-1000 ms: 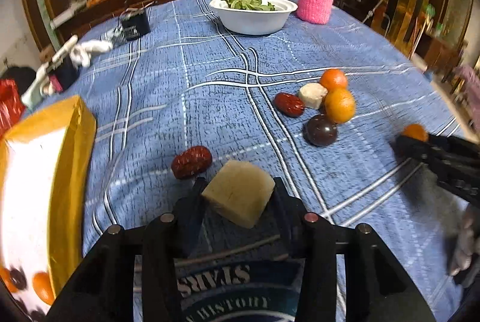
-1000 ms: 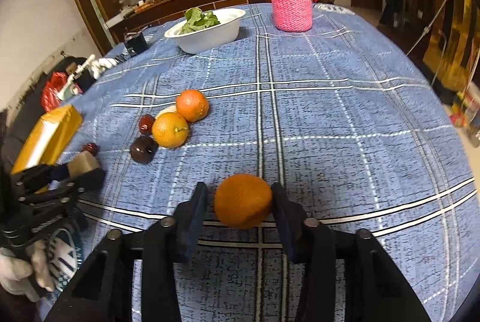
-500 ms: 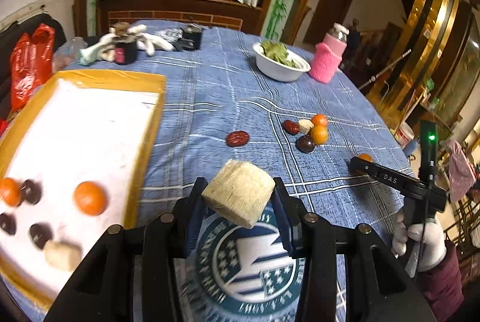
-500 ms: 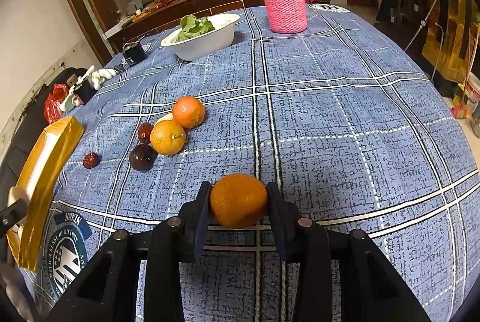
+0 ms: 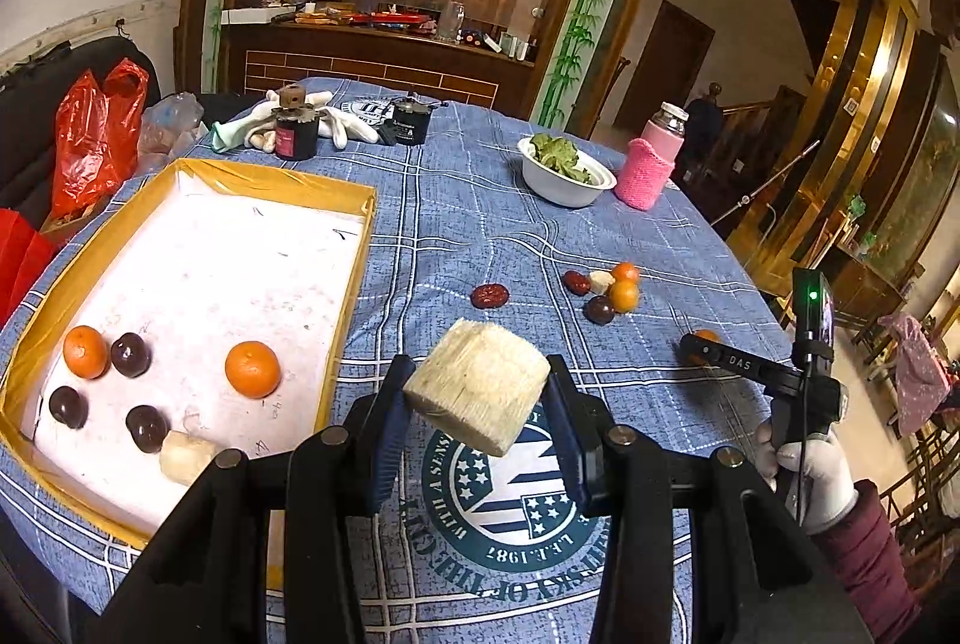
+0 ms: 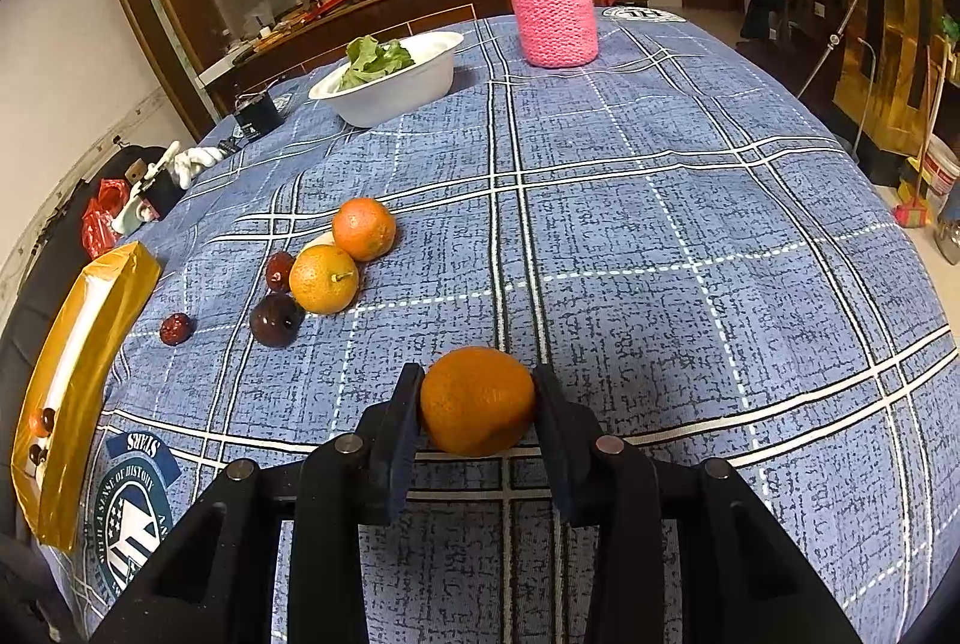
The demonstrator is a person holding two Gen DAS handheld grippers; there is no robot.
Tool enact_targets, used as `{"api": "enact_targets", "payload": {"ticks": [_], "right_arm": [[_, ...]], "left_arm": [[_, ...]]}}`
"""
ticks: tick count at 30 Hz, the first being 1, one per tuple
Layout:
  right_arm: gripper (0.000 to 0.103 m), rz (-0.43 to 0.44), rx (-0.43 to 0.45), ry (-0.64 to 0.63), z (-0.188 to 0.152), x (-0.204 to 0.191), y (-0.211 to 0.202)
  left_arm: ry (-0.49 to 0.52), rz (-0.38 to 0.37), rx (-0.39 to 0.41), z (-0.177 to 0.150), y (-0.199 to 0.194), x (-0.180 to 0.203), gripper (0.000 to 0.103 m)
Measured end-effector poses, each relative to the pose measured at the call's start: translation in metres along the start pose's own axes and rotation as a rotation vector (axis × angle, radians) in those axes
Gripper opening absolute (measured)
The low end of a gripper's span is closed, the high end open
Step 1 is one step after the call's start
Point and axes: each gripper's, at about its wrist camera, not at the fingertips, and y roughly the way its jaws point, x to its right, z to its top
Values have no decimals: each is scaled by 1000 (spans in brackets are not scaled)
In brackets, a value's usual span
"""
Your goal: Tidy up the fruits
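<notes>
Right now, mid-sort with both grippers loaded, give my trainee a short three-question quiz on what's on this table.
1. True or false: the left gripper is clamped on a pale fibrous chunk.
2. How many oranges lie in the yellow-rimmed tray?
3. What does the right gripper hold? A) a dark plum B) an orange C) a red date

Key
1. True; both pads press its sides.
2. Two: one near the tray's left edge, one nearer its middle.
3. B, the held orange, low over the blue tablecloth.
</notes>
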Motion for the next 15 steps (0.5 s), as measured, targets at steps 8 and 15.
{"api": "enact_targets", "payload": {"ticks": [8,15], "right_arm": [[39,-22,3,13,-2,1,-2],[39,-22,4,14,-3,1,-3]], "left_arm": [[-26,-18,-11,-3,1,-3,42],[-37,-24,-11,-3,0,-5,42]]}}
